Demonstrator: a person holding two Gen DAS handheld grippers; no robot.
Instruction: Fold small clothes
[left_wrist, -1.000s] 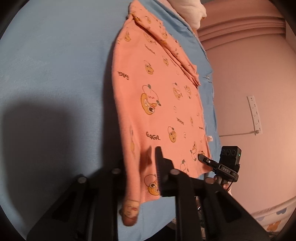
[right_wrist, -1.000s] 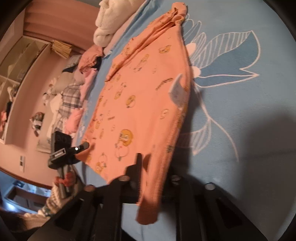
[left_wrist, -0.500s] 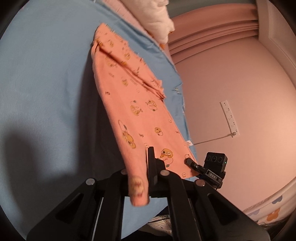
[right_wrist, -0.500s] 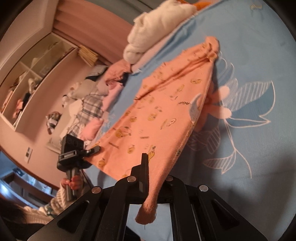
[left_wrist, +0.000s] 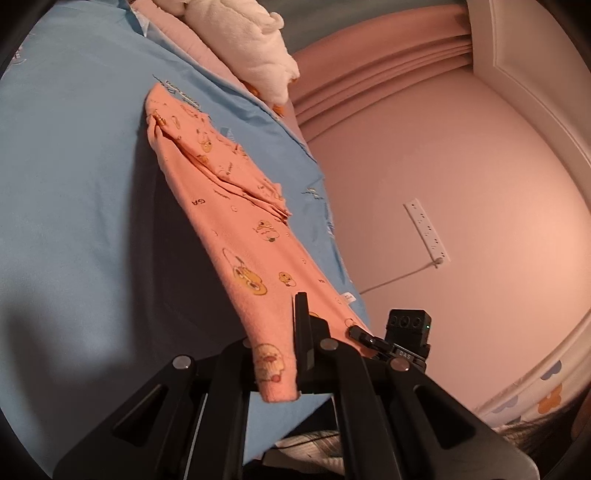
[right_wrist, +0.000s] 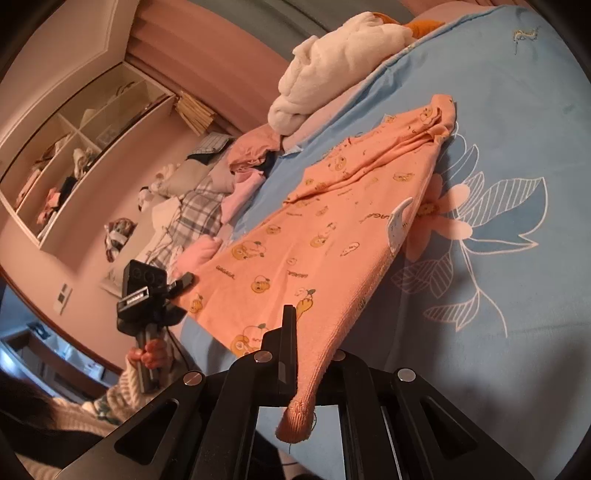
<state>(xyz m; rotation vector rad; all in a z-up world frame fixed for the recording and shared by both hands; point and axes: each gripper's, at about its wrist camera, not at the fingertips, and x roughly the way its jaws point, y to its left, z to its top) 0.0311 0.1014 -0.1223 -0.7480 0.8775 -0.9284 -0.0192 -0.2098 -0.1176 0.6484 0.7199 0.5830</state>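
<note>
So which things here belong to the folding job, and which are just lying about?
In the job:
orange printed garment
left gripper
right gripper
blue bedsheet

Lying about:
white fluffy blanket
clothes pile
power strip

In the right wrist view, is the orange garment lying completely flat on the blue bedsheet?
No, the orange garment is lifted at its near edge, pinched in the right gripper, and slopes down to the blue bedsheet.

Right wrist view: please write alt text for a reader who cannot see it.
The right hand-held gripper is shut on a corner of an orange garment, lifted over a blue bed sheet. At left, the left hand-held gripper pinches another corner; a pile of clothes lies behind.
</note>
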